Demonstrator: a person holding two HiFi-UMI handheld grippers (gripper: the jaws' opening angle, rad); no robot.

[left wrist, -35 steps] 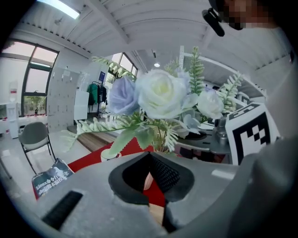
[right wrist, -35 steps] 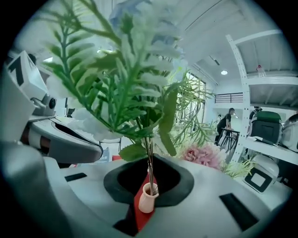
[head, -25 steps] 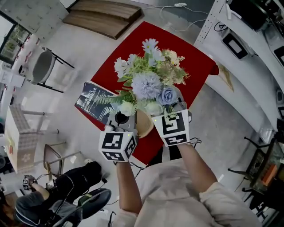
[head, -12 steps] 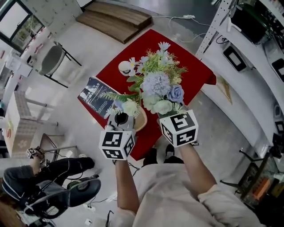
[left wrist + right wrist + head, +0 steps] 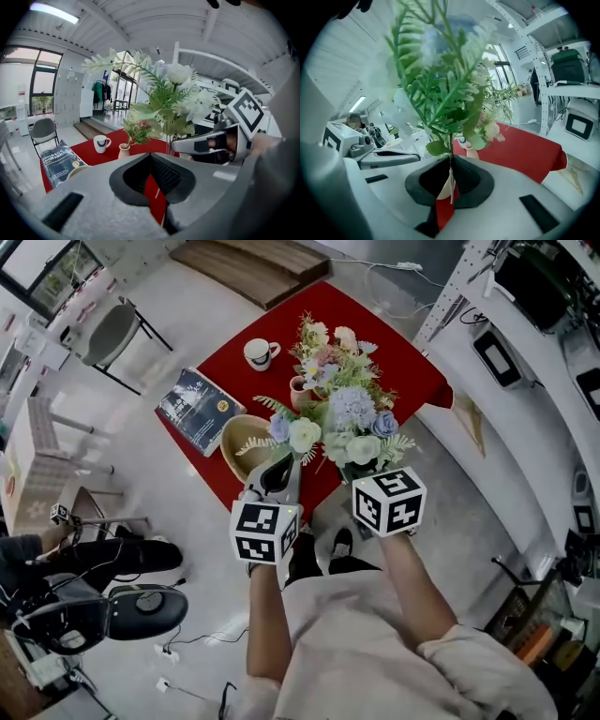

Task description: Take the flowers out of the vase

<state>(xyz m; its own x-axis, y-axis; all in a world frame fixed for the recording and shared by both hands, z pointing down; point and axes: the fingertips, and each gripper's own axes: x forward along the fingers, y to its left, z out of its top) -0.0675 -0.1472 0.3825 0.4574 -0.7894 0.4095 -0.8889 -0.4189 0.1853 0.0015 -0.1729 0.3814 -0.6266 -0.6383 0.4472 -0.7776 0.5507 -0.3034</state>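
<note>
Small vase [image 5: 297,389] on red bench [image 5: 405,371] holds pink-yellow sprigs [image 5: 323,350]. Right tool [image 5: 450,180] clenched on blue-white bouquet [image 5: 356,421], left tool [image 5: 151,182] clenched on white-flower sprig [image 5: 302,435].

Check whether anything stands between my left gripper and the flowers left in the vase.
Only its own load: the left gripper is shut on a white-flowered sprig that rises just right of the line to the vase and its remaining flowers. Nothing else visible stands between.

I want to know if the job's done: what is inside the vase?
Pink and cream flowers with green leaves stand in the vase; its opaque wall hides their stem ends and any water.
</note>
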